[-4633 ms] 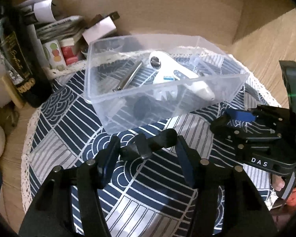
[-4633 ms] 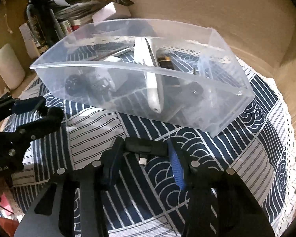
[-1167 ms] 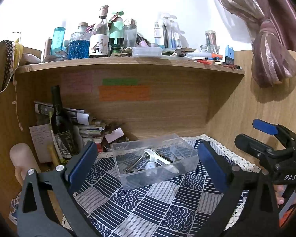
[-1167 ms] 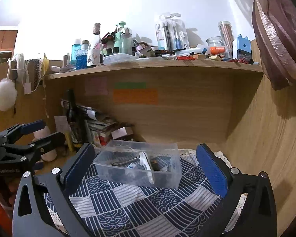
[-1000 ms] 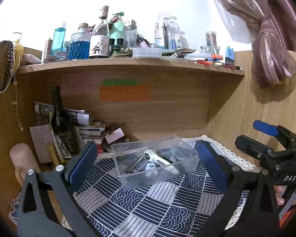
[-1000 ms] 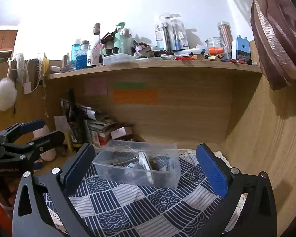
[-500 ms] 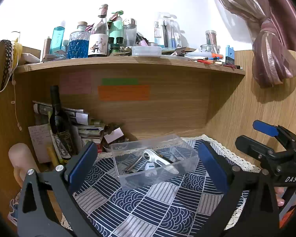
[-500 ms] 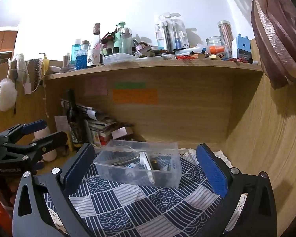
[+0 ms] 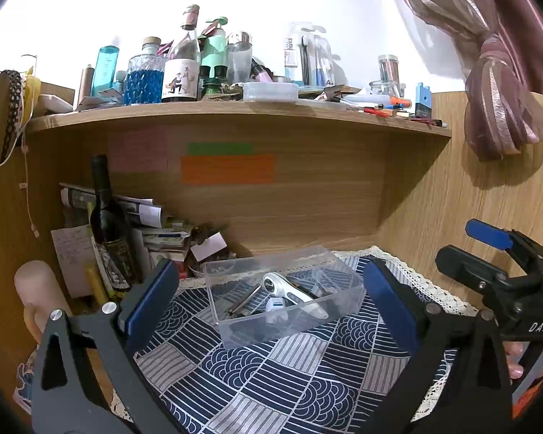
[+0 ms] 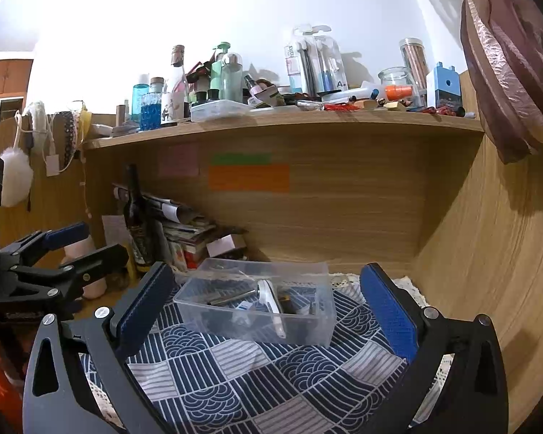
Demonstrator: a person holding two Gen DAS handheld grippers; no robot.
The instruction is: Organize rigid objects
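Note:
A clear plastic box (image 9: 235, 336) stands on the blue patterned cloth (image 9: 271, 379) in the desk nook. It holds a white tool (image 9: 289, 293), a metal rod (image 9: 244, 300), a small white plug and dark pieces. The box also shows in the right wrist view (image 10: 300, 332). My left gripper (image 9: 271, 307) is open and empty, held back and above the cloth. My right gripper (image 10: 264, 307) is open and empty too, likewise pulled back. Each gripper shows in the other's view: the right one (image 9: 488, 253) and the left one (image 10: 72, 249).
A dark wine bottle (image 9: 106, 224), stacked papers and small boxes (image 9: 163, 235) stand at the back left. A pale cylinder (image 9: 36, 289) is at the far left. A crowded shelf (image 9: 235, 108) runs overhead. Wooden walls close the nook at back and right.
Since 4.6 s ago both grippers let go of their small dark objects, opened wide and drew back from the box. Over the last second almost nothing moves.

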